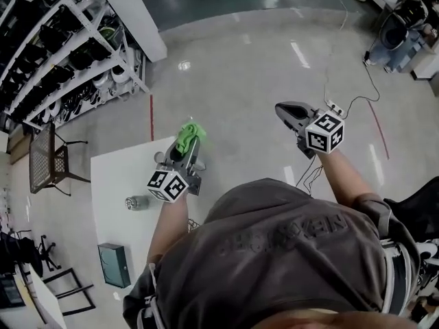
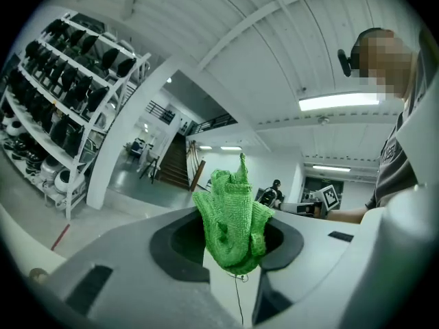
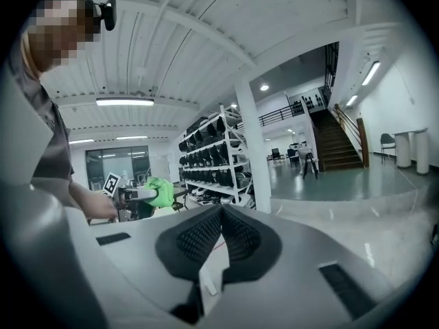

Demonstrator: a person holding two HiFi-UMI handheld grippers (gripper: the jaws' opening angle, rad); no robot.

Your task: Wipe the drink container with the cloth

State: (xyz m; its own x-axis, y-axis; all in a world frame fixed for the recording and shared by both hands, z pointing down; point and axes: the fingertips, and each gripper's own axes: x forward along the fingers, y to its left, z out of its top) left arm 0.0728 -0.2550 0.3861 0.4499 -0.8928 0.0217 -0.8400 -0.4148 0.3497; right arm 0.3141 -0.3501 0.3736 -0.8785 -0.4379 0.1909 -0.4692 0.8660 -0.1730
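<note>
The crumpled green knitted cloth (image 2: pixel 230 214) was held pinched in the left tongs (image 1: pixel 184 149), raised above the white surface (image 1: pixel 113 173). The small silvery drink container (image 1: pixel 137 202) was seen on that surface at about 8 o'clock from those tongs, touched by nothing. The right tongs (image 3: pixel 219 219) were shut and empty, well apart at 3 o'clock, over the floor. With the container left unsteadied, it could be pushed or rolled away by the first wipe. The cloth, gripped only by a bunched part, could be dragged loose.
</note>
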